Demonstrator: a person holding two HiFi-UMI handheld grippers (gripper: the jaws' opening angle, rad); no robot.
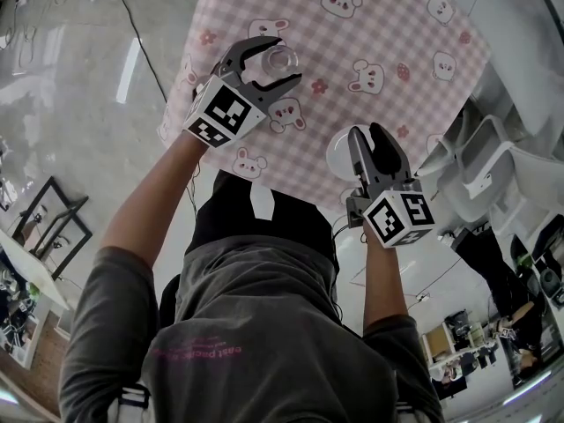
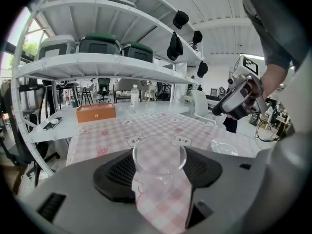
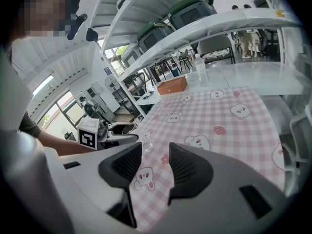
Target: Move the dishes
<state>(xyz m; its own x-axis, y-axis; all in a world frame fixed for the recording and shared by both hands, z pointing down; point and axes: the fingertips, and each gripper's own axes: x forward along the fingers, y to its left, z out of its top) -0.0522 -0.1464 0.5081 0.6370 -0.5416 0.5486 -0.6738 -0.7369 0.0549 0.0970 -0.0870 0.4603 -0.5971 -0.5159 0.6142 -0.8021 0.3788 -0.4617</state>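
Clear glass cup [image 2: 159, 152] sits clamped between left gripper [image 1: 287, 60] fingers; right gripper [image 1: 368, 136] fingers stand apart, empty.

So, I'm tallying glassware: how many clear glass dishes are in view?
2. A glass cup is gripped in the left claw; a shallow dish lies on the tablecloth below the right claw. More may be hidden.

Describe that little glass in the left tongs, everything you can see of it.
The glass is small, round, clear and colourless, with a smooth rim, and looks empty. It sits upright between the black ribbed pads of the left tongs, which press its sides, held over the pink checked tablecloth with bear prints.
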